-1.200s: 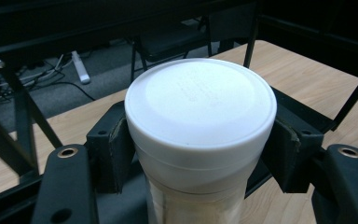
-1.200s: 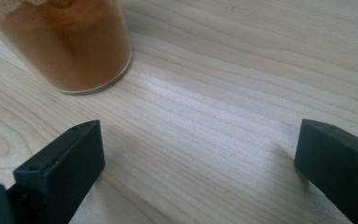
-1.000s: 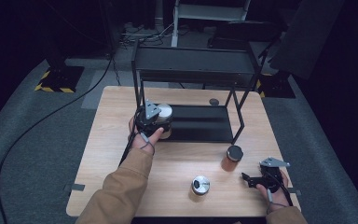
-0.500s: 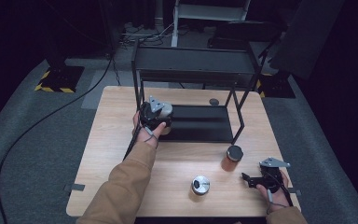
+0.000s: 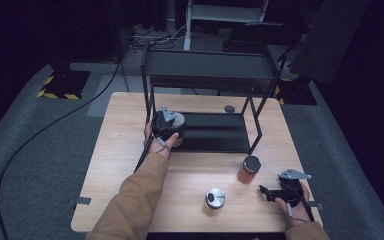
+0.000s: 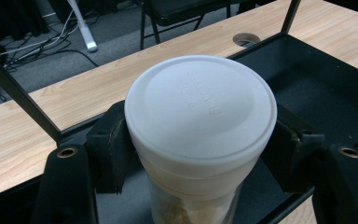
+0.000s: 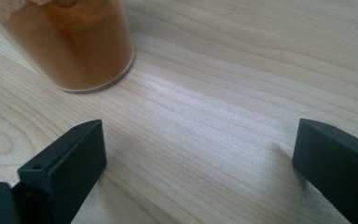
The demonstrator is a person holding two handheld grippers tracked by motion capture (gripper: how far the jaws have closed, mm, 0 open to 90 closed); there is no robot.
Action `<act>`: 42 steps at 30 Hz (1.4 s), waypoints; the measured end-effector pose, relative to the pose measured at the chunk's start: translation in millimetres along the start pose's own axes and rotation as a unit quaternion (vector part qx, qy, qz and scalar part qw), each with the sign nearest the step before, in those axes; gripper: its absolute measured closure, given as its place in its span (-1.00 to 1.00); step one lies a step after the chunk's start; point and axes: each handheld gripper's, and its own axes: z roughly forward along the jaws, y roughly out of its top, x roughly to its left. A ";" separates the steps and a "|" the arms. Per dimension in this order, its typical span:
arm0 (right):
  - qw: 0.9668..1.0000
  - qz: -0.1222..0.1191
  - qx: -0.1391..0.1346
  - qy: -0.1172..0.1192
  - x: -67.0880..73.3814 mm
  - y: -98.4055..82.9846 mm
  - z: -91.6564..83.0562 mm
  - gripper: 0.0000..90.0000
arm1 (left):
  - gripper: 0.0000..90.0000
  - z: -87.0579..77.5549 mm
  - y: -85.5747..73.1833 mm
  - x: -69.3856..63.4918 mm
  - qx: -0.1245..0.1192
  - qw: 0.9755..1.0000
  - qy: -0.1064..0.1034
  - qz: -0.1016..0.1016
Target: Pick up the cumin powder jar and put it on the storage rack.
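Observation:
A clear jar with a white lid is clamped between the black jaws of my left gripper. In the high view that left gripper holds the jar at the front left corner of the black shelf's lower tray; I cannot tell whether the jar rests on it. My right gripper sits low near the table's front right, open, nothing between its jaws. An orange-brown spice jar with a black lid stands just beyond the right gripper.
A small jar with a silver lid stands near the front middle of the wooden table. The black metal rack has an upper shelf over the tray. A round hole is in the tabletop behind the tray.
My left gripper has carried the white-lidded jar slightly forward and right, onto the tray's corner. The right gripper has stayed put.

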 end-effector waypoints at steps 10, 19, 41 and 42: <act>1.000 -0.003 0.000 0.004 -2.0 0.5 0.3 -0.94 | -0.65 -14.3 -0.8 0.1 -0.011 1.000 0.003 -0.005; 1.000 -0.006 0.003 0.008 -4.4 3.5 2.4 -0.95 | -0.74 -56.5 -8.3 -1.6 -0.042 0.999 -0.010 0.008; 1.000 -0.015 0.003 0.017 -7.7 10.9 10.2 -0.96 | -0.77 -142.5 -53.5 -2.5 -0.048 0.999 -0.006 0.019; 1.000 -0.015 0.003 0.017 -7.7 10.9 10.2 -0.96 | -0.77 -144.6 -55.7 -2.9 -0.047 0.999 -0.006 0.018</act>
